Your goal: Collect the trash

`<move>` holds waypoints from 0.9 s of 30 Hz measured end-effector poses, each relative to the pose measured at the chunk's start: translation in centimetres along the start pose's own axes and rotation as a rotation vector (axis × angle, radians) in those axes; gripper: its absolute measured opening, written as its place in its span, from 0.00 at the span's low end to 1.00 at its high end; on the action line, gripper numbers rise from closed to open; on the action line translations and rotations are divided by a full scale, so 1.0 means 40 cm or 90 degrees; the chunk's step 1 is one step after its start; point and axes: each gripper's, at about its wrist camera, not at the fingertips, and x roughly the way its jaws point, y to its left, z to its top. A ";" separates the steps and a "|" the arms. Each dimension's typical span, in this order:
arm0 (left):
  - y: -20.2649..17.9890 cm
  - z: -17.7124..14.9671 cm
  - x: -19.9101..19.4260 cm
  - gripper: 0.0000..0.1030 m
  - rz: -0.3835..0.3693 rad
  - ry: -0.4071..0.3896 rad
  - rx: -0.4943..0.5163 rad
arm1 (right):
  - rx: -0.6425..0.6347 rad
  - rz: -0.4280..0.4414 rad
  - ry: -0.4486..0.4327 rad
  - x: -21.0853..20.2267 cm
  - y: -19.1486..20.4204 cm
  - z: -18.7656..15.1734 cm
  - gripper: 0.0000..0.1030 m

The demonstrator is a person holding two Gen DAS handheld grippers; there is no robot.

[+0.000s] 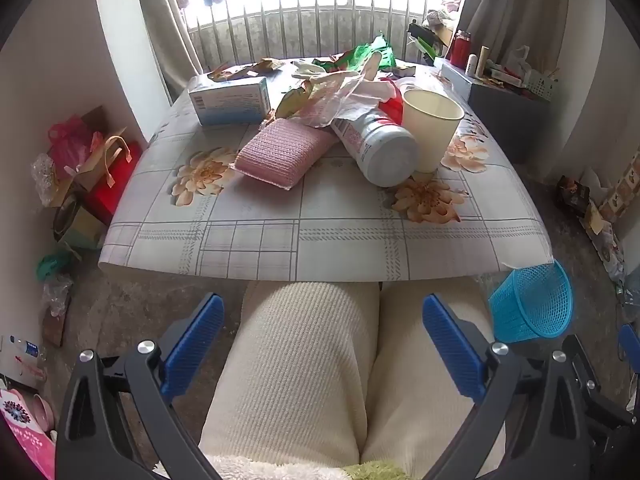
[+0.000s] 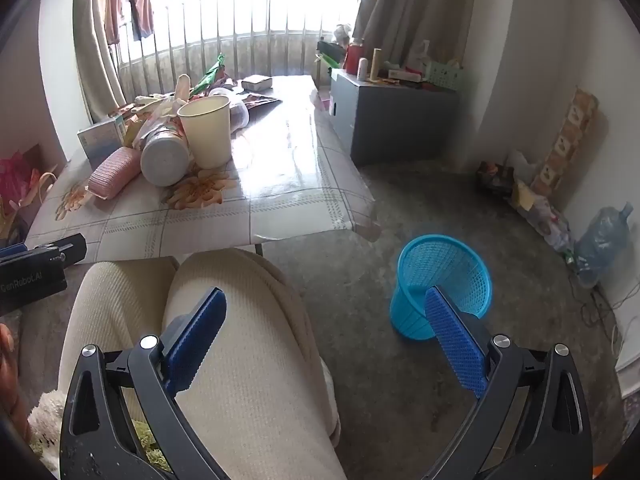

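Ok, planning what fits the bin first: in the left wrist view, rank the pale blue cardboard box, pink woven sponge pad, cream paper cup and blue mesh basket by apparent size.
1. Pale blue cardboard box and pink woven sponge pad: alike, unranked.
2. Cream paper cup and blue mesh basket: close; the basket sits nearer, so unsure.

The glossy flower-printed plastic cover on the surface (image 2: 280, 168) shines ahead of the ribbed blue plastic fingers (image 2: 456, 340). Beside the right finger stands a blue plastic mesh basket (image 2: 444, 268) on rough grey concrete floor (image 2: 360, 280). Cream ribbed cloth trousers (image 1: 308, 360) lie between the fingers.
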 end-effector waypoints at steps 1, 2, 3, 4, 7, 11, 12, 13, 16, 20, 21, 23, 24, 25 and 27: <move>0.000 0.000 -0.001 0.94 0.000 -0.001 0.001 | 0.001 0.000 0.003 0.000 0.000 0.001 0.92; -0.001 0.000 -0.001 0.94 0.000 -0.002 0.002 | 0.000 0.000 0.003 0.000 0.000 0.002 0.92; -0.002 0.000 -0.001 0.94 -0.001 -0.002 0.004 | 0.000 0.000 0.003 -0.001 0.001 0.002 0.92; -0.003 0.000 -0.001 0.95 -0.001 -0.003 0.005 | -0.001 0.000 0.002 -0.001 0.001 0.003 0.92; 0.002 0.005 -0.006 0.94 0.000 -0.003 0.006 | -0.003 0.000 0.003 0.000 0.003 0.004 0.92; 0.009 0.004 -0.006 0.94 0.005 -0.002 0.002 | -0.007 0.002 0.005 -0.004 0.026 0.010 0.92; 0.008 0.006 -0.003 0.95 0.007 0.000 0.002 | -0.008 0.002 0.005 -0.004 0.027 0.009 0.92; 0.008 0.005 0.000 0.94 0.007 0.002 0.002 | -0.008 0.002 0.006 -0.004 0.027 0.008 0.92; 0.006 0.003 0.006 0.95 0.010 0.002 0.000 | -0.008 0.004 0.002 -0.010 0.022 0.002 0.92; 0.007 0.002 0.007 0.94 0.013 -0.001 0.001 | -0.015 0.011 0.004 -0.002 0.014 0.005 0.92; 0.007 0.002 0.006 0.94 0.014 -0.001 0.001 | -0.015 0.012 0.004 -0.001 0.015 0.004 0.92; 0.008 0.002 0.007 0.94 0.014 0.000 0.000 | -0.016 0.014 0.005 0.001 0.015 0.004 0.92; 0.008 0.003 0.007 0.94 0.014 0.000 0.000 | -0.016 0.014 0.006 0.001 0.016 0.005 0.92; 0.008 0.002 0.007 0.94 0.014 0.000 0.000 | -0.017 0.014 0.006 0.002 0.017 0.006 0.92; 0.009 0.003 0.007 0.95 0.015 0.001 0.000 | -0.017 0.016 0.007 0.001 0.018 0.008 0.92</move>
